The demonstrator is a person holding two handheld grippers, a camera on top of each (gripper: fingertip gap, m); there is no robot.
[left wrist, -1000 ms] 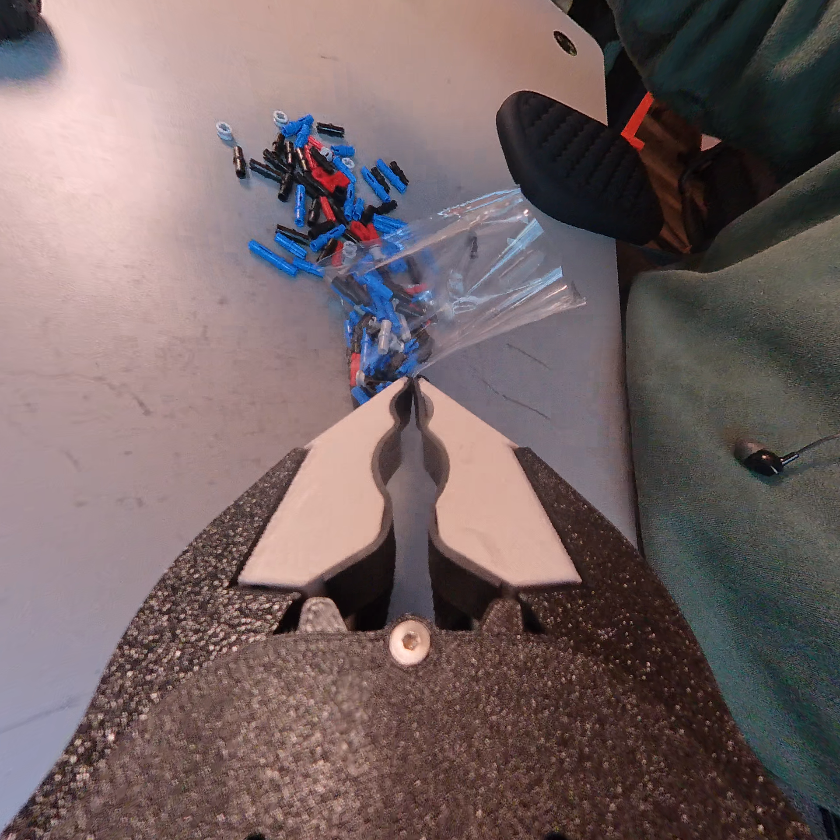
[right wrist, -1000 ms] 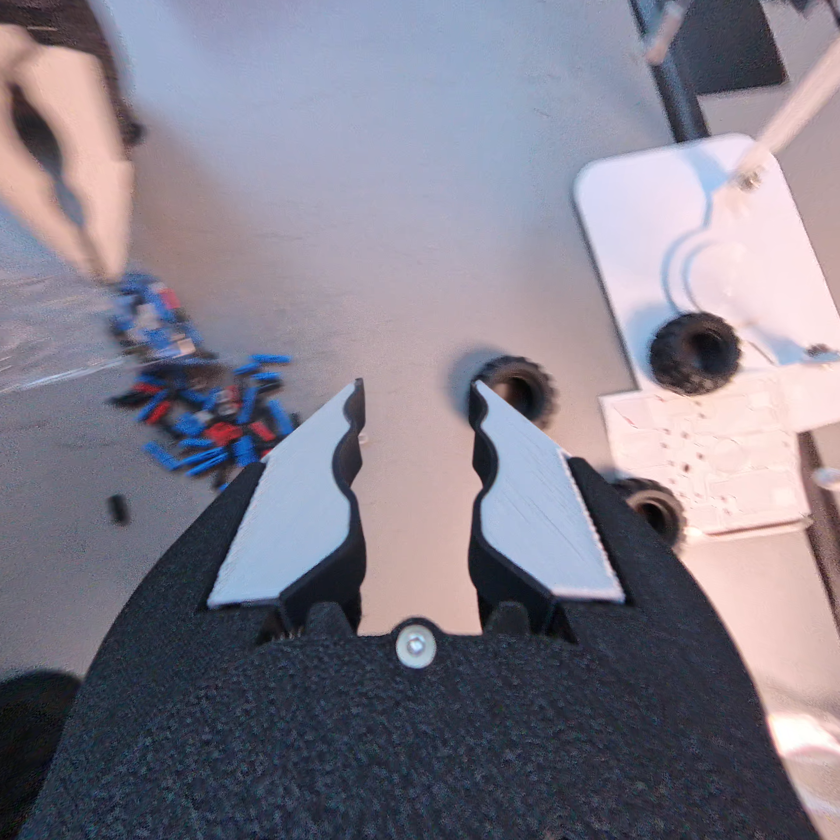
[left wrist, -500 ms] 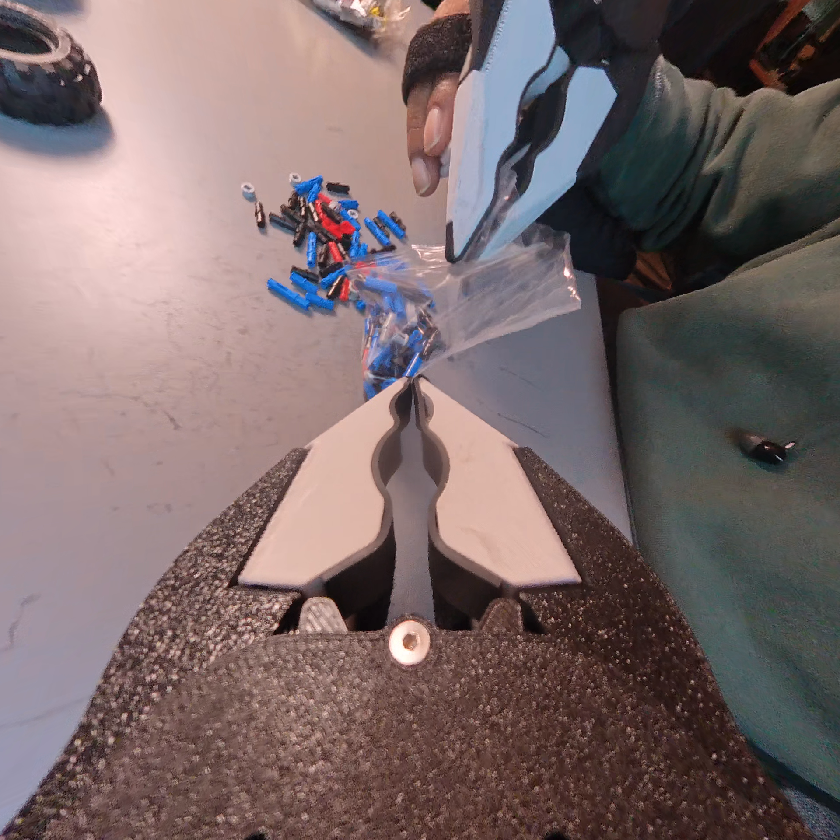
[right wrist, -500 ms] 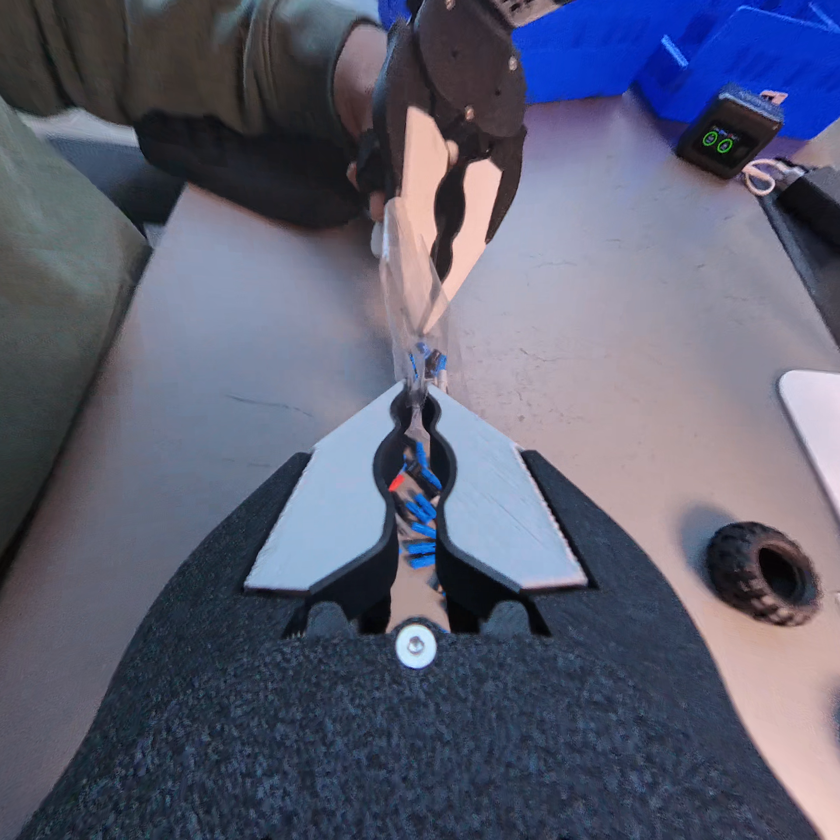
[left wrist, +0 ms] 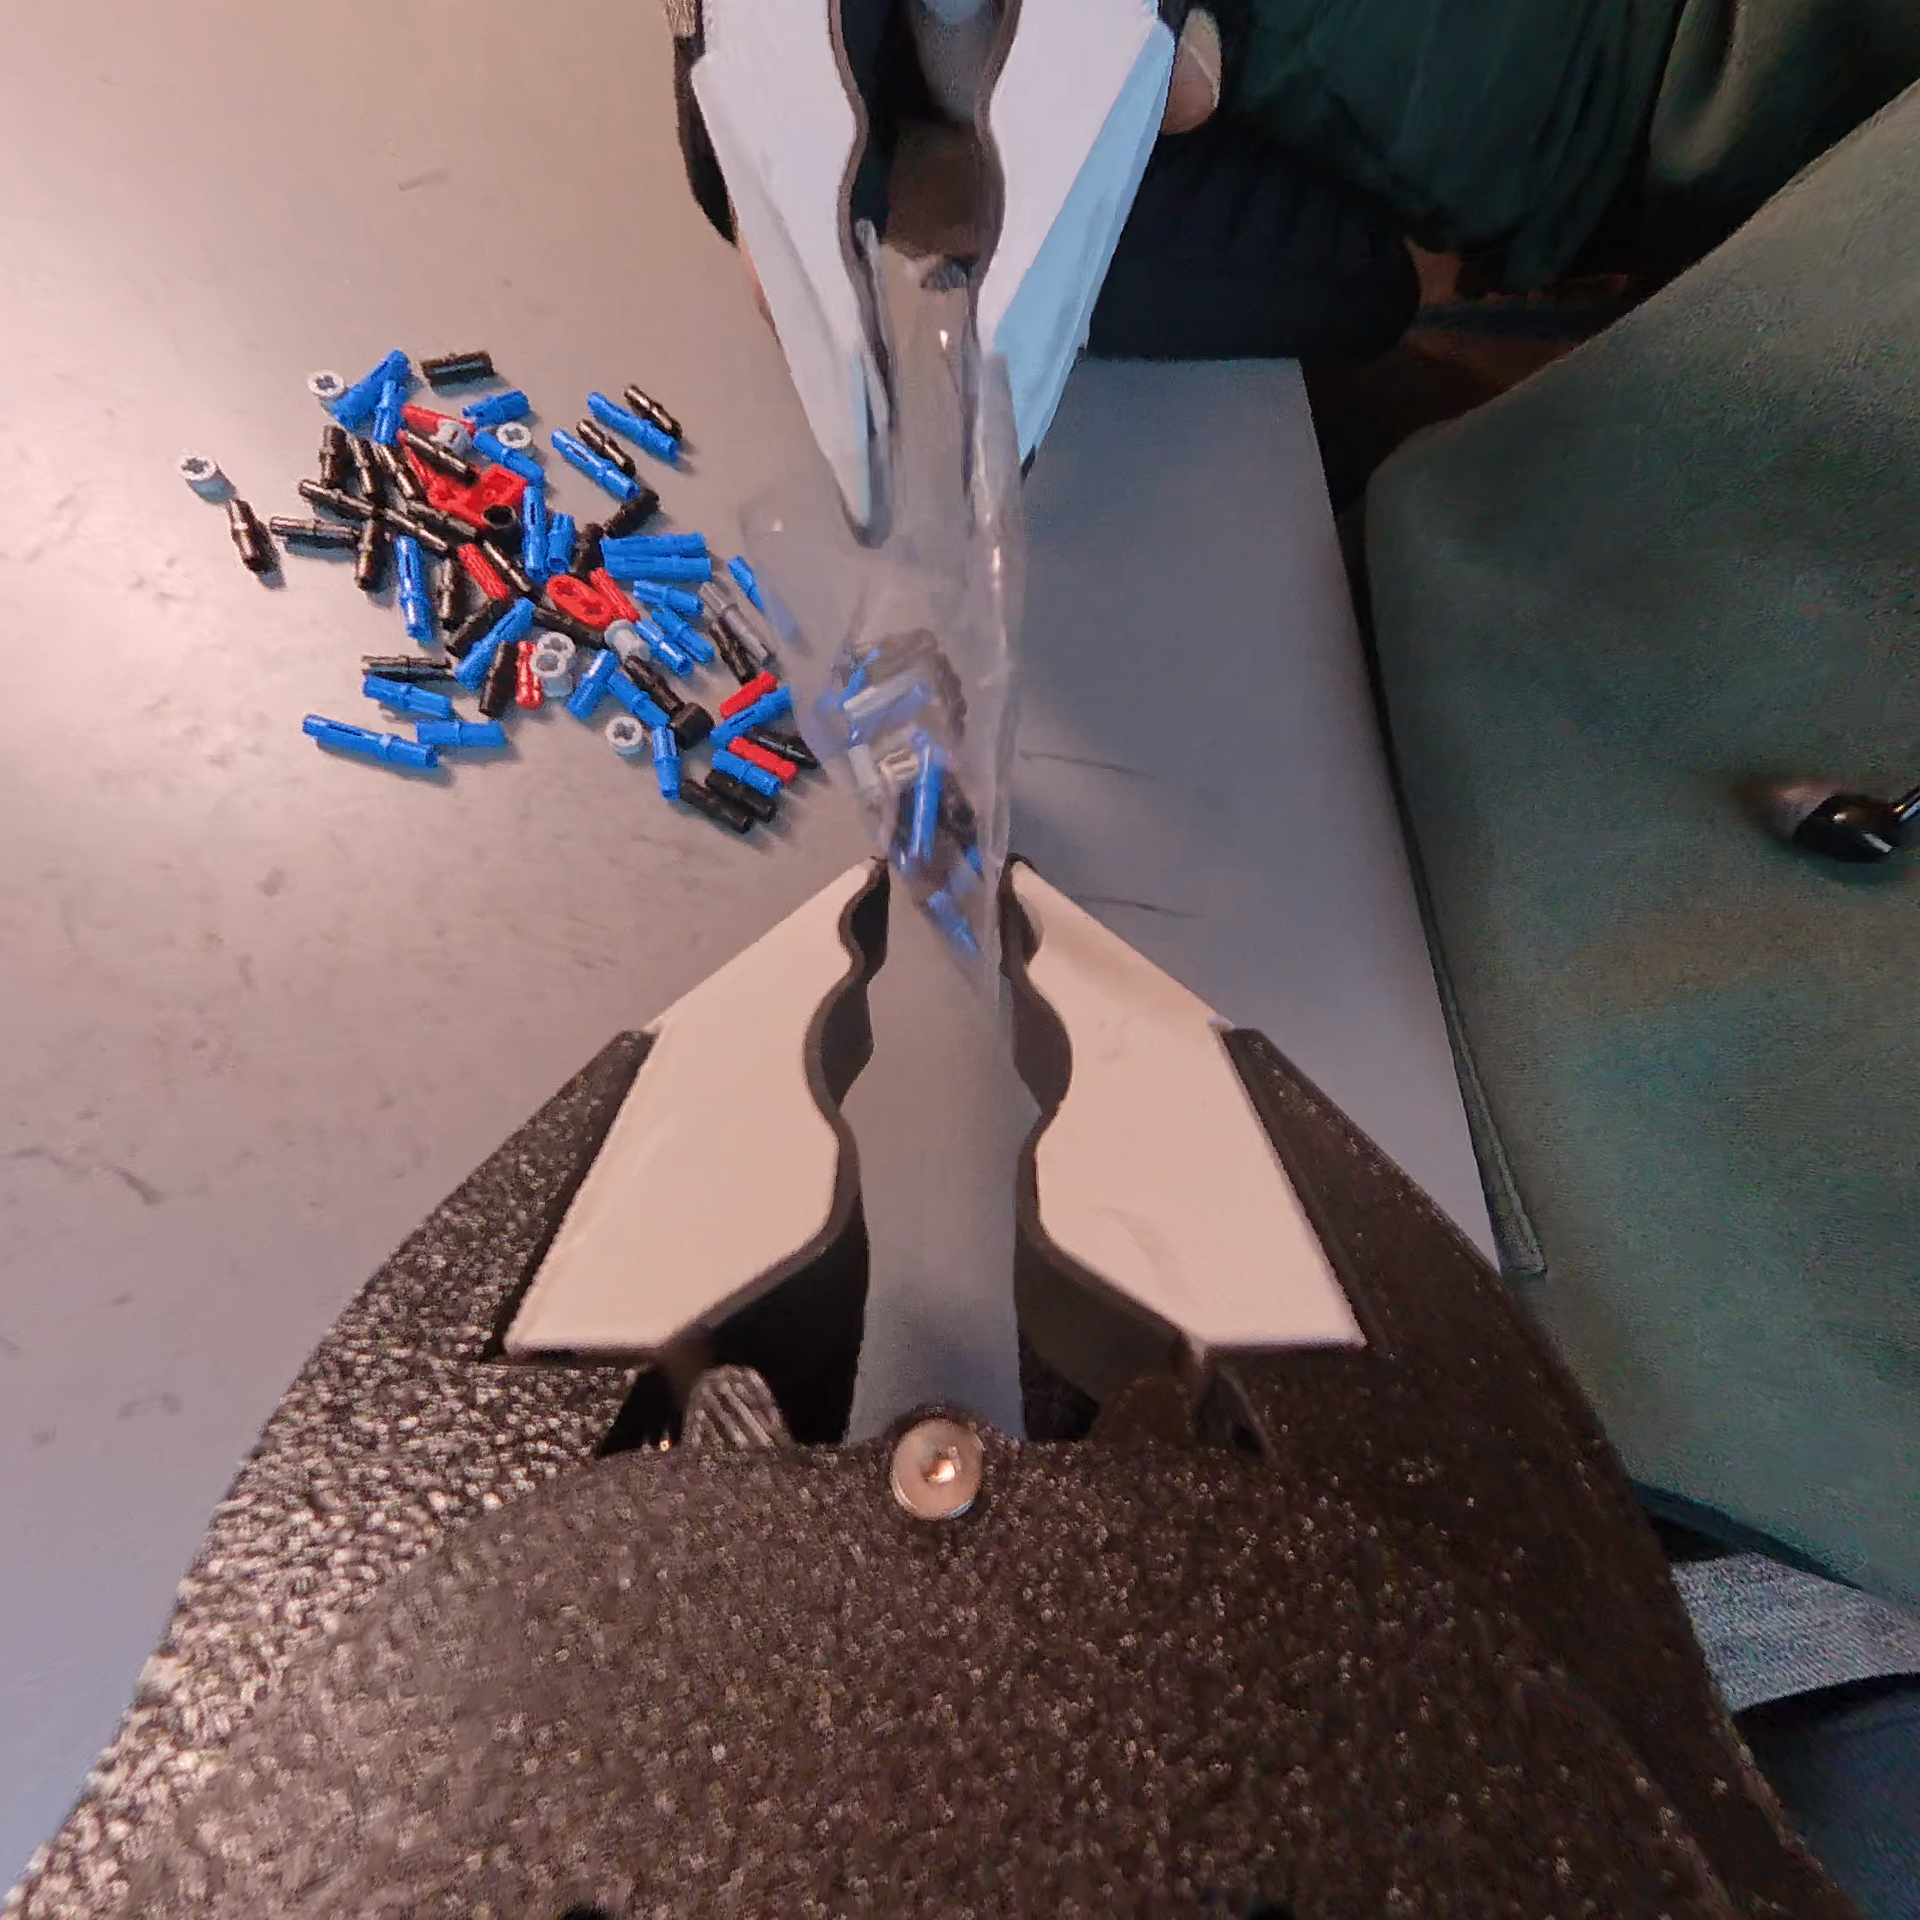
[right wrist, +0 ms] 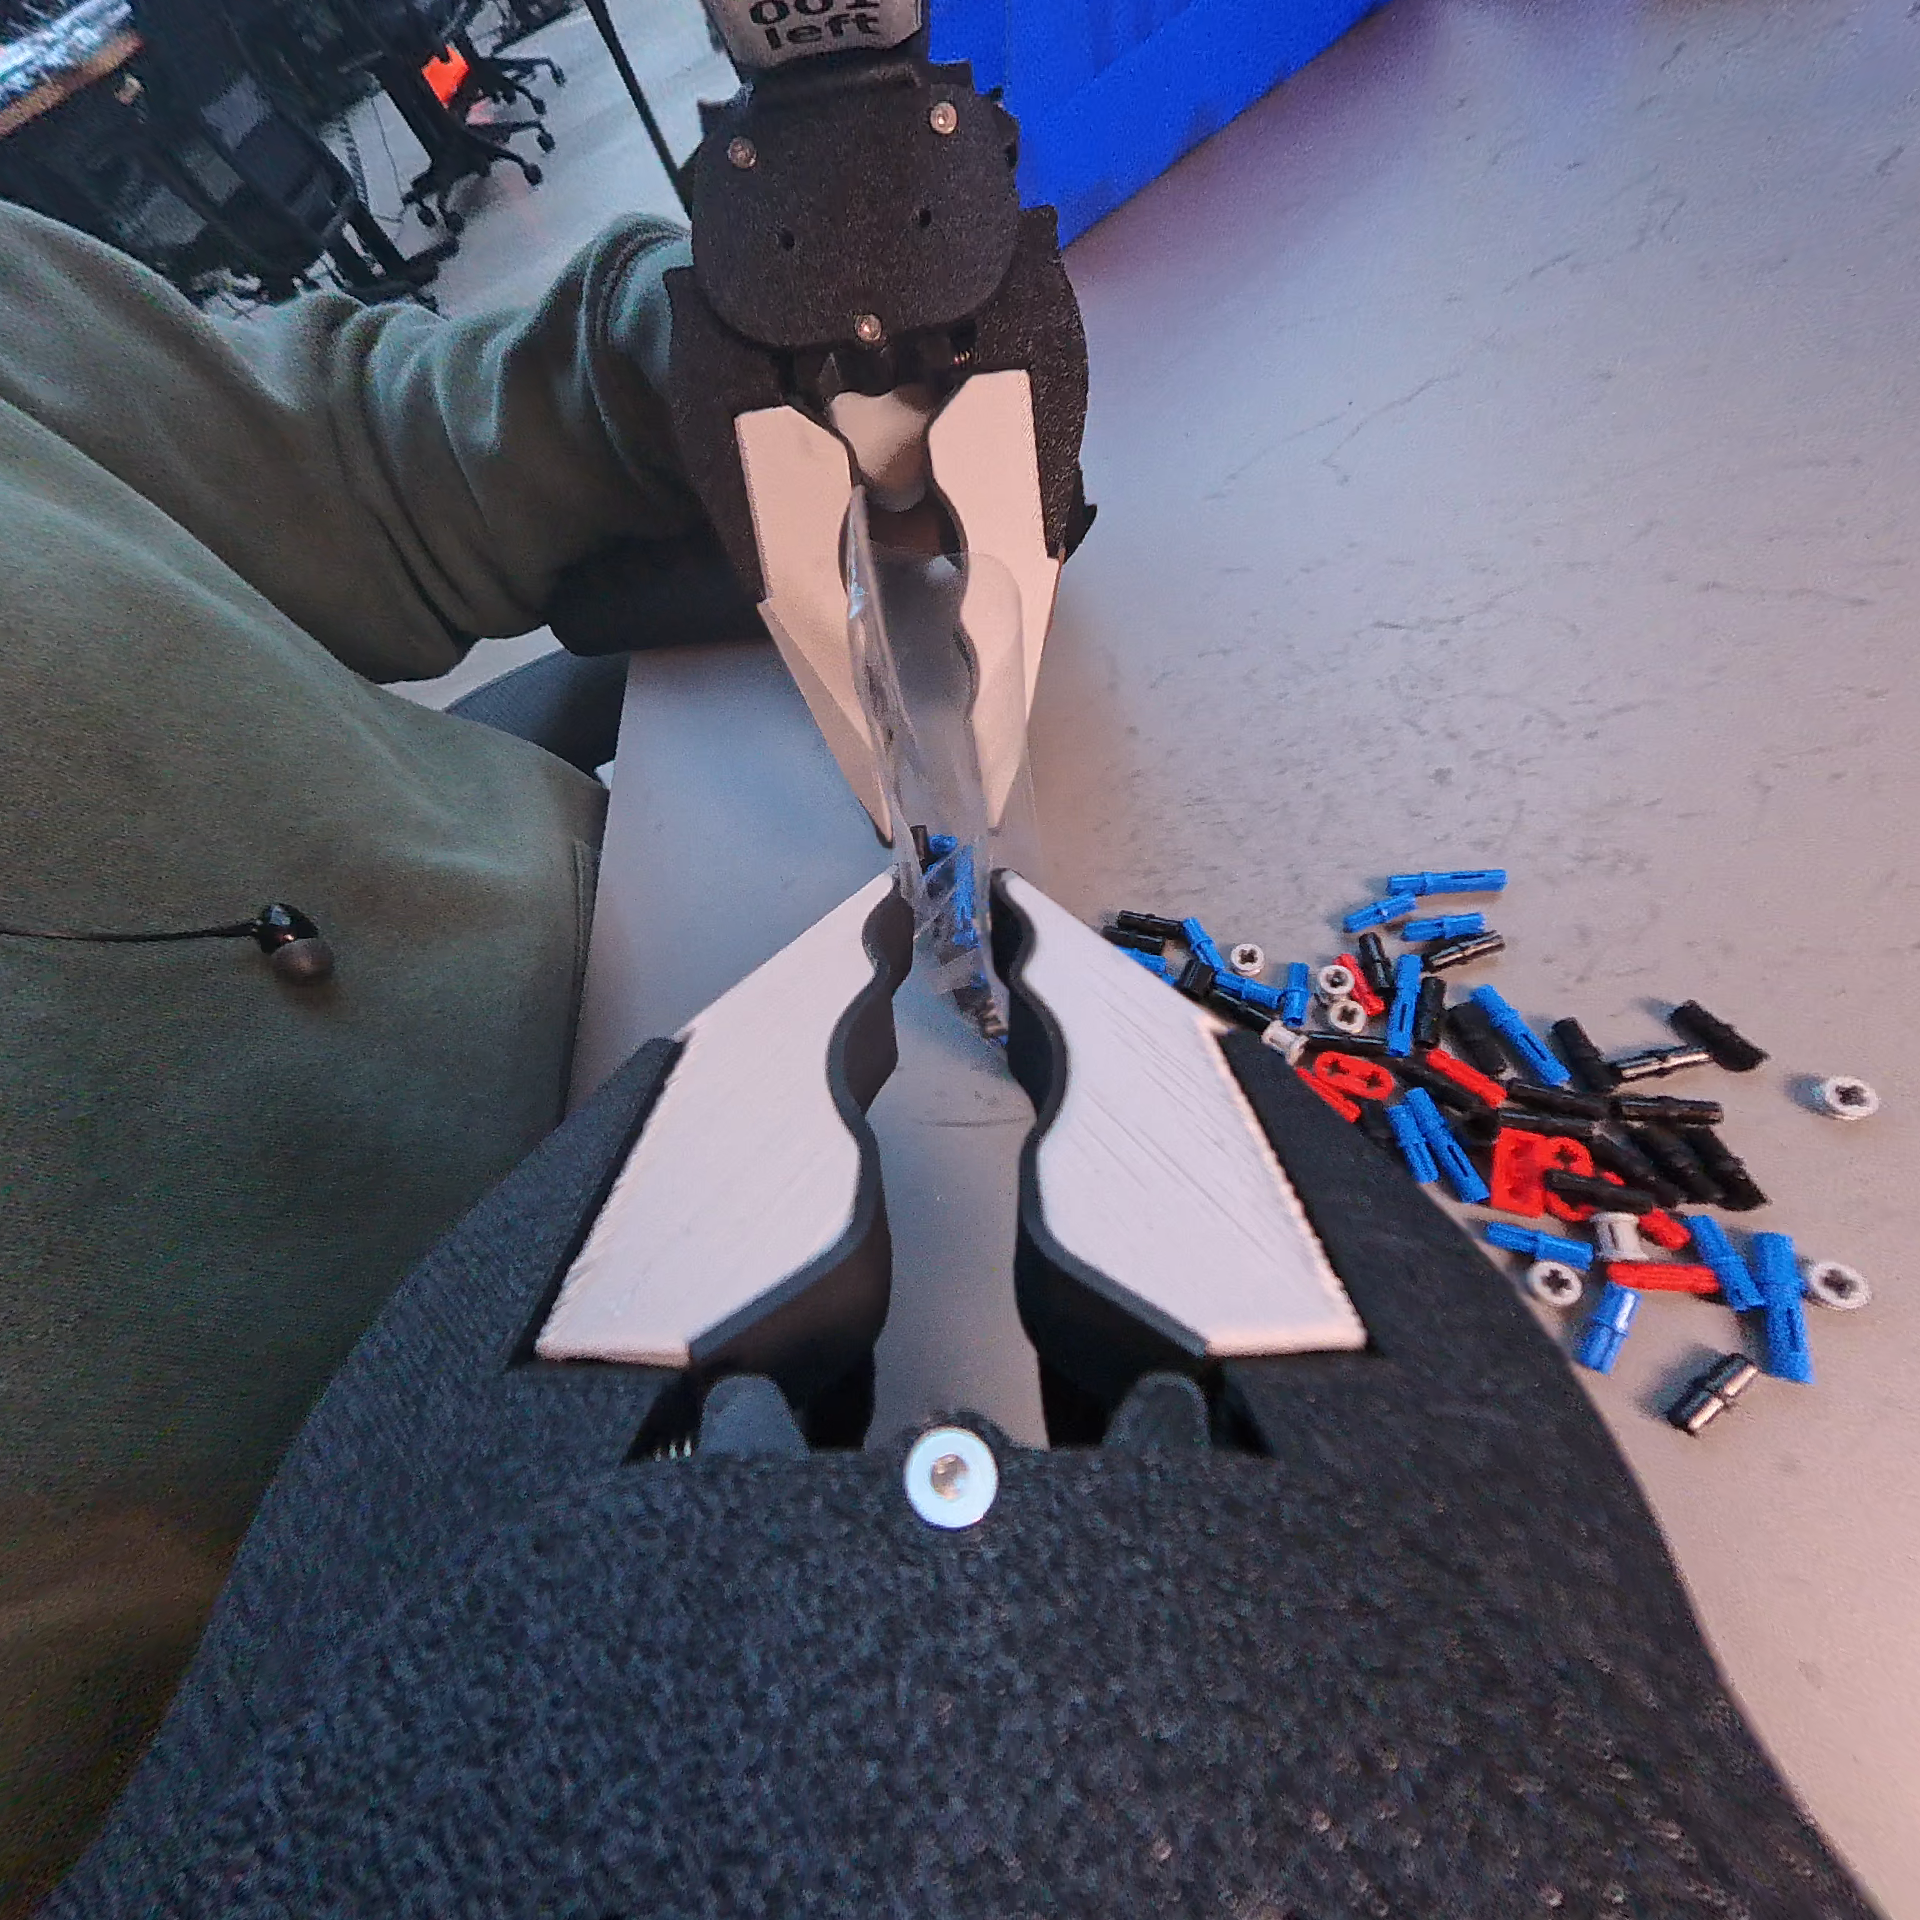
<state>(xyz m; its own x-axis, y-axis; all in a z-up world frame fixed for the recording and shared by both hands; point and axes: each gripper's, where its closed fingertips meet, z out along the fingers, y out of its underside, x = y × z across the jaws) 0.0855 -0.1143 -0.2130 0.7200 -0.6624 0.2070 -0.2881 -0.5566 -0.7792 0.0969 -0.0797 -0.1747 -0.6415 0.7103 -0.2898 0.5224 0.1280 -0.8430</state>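
Clear plastic bag (left wrist: 935, 665) stretched between facing hand-held grippers

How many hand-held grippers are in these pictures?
2. The left hand-held gripper and the right hand-held gripper point at each other, tips almost meeting, both at the clear bag above the table, beside the spilled pieces.

Left gripper (left wrist: 943, 868) and right gripper (right wrist: 943, 883) face each other, jaws slightly parted.
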